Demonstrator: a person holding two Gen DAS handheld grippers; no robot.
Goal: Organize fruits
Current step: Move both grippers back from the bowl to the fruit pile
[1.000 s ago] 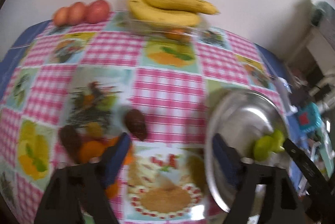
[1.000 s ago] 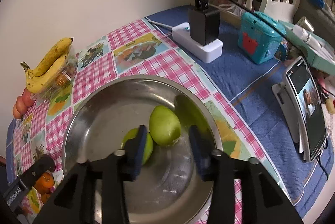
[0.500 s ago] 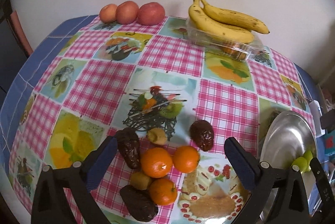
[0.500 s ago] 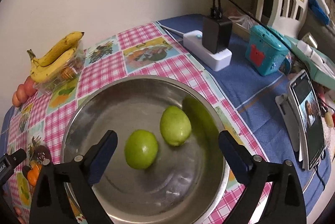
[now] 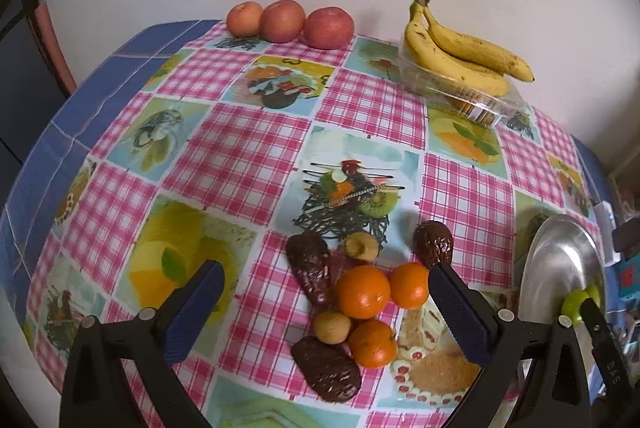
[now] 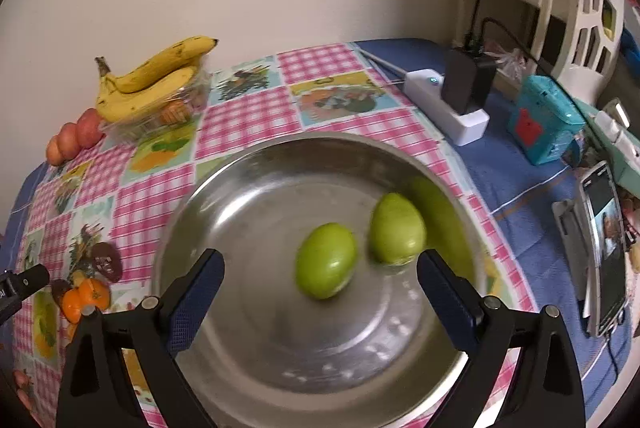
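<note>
My left gripper [image 5: 324, 312] is open above a heap of fruit on the checked tablecloth: three oranges [image 5: 362, 292], dark brown fruits [image 5: 310, 270] and small tan ones [image 5: 332, 327]. My right gripper [image 6: 318, 298] is open and empty over a steel bowl [image 6: 248, 180] that holds two green fruits [image 6: 326, 260], both lying free. The bowl also shows at the right edge of the left wrist view [image 5: 560, 260].
Three red apples [image 5: 288, 22] and a banana bunch [image 5: 460, 56] on a clear plastic box stand at the wall. Right of the bowl lie a white power strip with a black charger [image 6: 460, 100], a teal box [image 6: 544, 124] and a propped phone [image 6: 604, 248].
My right gripper opened and let go of a green fruit in the bowl, then drew back. My left gripper opened wide and swung left from the bowl to the fruit heap.
</note>
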